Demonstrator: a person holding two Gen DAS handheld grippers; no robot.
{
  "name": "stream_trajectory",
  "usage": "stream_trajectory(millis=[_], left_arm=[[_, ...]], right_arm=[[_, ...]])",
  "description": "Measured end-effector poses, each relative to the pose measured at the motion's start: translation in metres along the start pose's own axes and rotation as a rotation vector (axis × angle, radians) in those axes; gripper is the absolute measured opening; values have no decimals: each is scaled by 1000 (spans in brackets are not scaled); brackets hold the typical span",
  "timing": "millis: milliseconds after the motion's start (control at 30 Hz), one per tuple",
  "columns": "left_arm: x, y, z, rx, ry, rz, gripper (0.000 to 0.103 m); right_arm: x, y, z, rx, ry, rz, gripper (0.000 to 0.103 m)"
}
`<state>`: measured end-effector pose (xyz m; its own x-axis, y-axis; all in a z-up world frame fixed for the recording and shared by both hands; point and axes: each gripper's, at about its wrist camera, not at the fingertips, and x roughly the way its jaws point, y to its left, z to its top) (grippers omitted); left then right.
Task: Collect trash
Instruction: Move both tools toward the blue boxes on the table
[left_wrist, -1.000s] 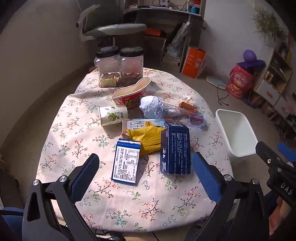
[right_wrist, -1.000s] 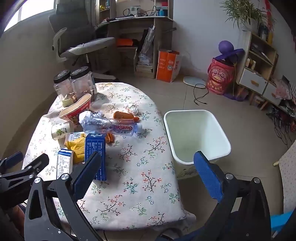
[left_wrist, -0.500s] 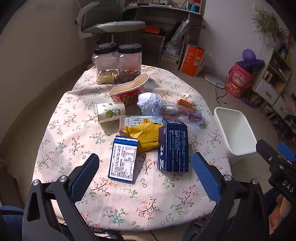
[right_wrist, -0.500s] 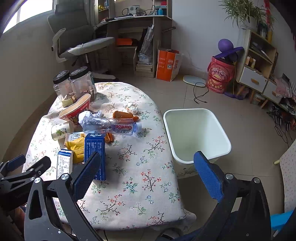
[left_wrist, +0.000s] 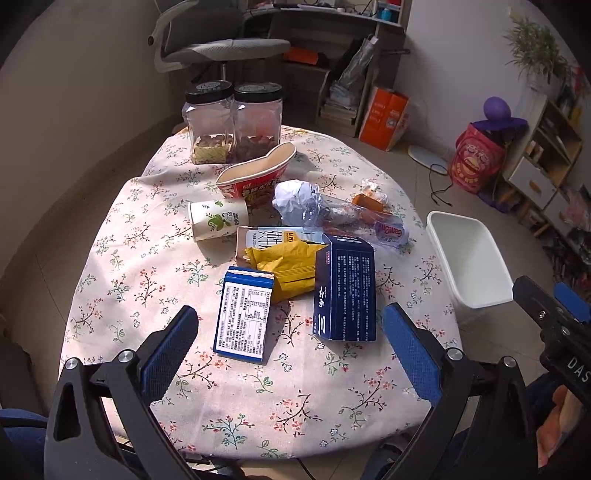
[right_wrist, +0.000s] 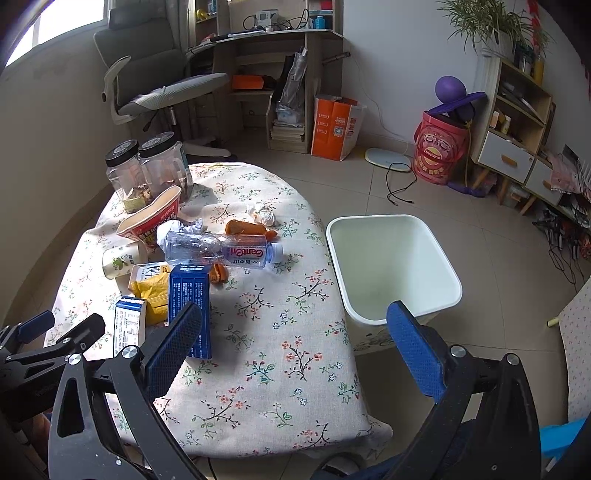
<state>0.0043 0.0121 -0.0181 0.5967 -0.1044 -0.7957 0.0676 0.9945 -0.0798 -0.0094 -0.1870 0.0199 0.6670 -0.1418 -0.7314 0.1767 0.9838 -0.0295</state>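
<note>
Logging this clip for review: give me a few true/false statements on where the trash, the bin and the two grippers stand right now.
1. Both the left gripper and the right gripper are open and hold nothing. True.
2. The white bin already holds the water bottle. False: the crushed bottle lies on the table, and no trash shows in the bin.
3. The paper cup lies on its side. True.
4. The two jars have no lids. False: both carry black lids.

Left gripper (left_wrist: 290, 345): jaws spread wide, nothing between the blue pads, held above the near edge of the counter (left_wrist: 122, 236). Right gripper (right_wrist: 295, 339): jaws likewise spread and empty, above the counter's near right corner, beside the left gripper.
</note>
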Motion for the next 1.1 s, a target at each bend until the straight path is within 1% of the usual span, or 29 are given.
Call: stream_trajectory(millis=[333,1100], left_arm=[[2,-2,0,-3,9,-10,97],[3,-3,0,2,5,-16,97]], right_arm=[[3,0,-1,6,18,6,96],[5,1,-1,4,27,8,96]])
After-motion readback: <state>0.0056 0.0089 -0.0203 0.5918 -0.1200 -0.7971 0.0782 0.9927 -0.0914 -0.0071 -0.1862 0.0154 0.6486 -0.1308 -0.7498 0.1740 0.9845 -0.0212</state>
